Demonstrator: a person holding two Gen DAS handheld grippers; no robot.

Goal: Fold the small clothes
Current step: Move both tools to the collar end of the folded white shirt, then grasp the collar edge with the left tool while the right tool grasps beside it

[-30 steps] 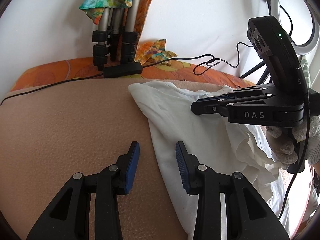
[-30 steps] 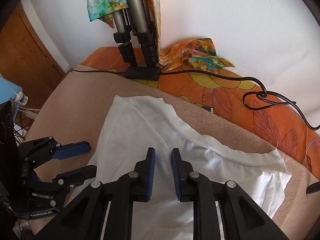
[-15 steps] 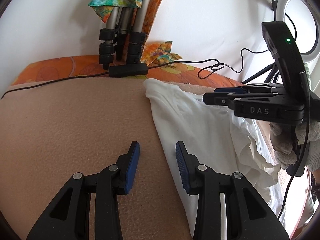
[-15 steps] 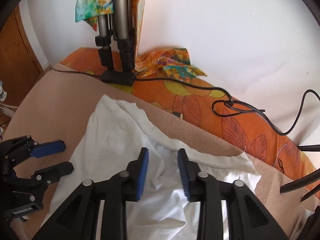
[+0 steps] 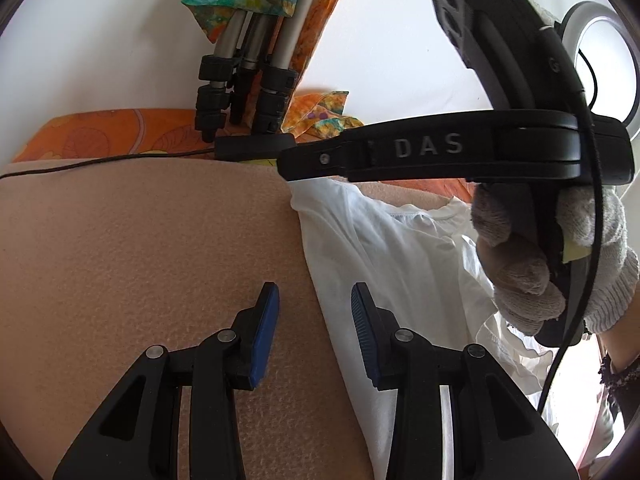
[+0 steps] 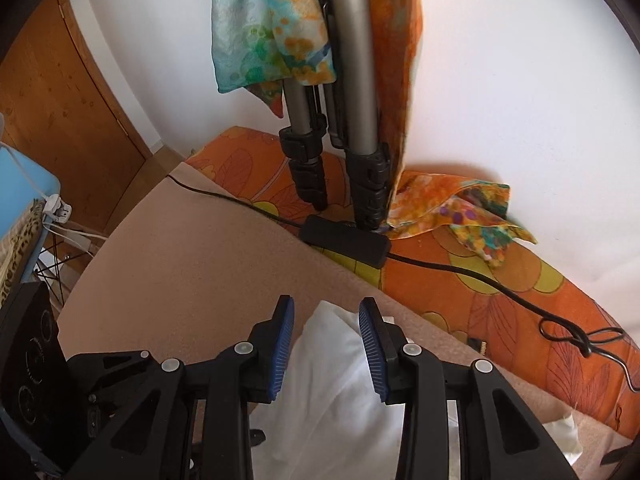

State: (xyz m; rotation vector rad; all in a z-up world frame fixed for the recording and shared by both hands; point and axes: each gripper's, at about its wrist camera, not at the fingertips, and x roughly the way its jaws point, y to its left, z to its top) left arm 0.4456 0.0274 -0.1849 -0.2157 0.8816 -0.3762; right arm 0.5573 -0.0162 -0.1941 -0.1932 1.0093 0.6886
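While the white shirt [image 5: 384,248] is lying on the beige blanket [image 5: 140,248], we are straddling its far corner with the right gripper [image 6: 326,344], jaws open; left gripper [image 5: 314,328] is hovering open over its edge. We should be pinching one layer cleanly.

White shirt [image 5: 384,248], tan blanket [image 5: 140,248], orange (leaf-patterned) sheet [image 6: 500,280]
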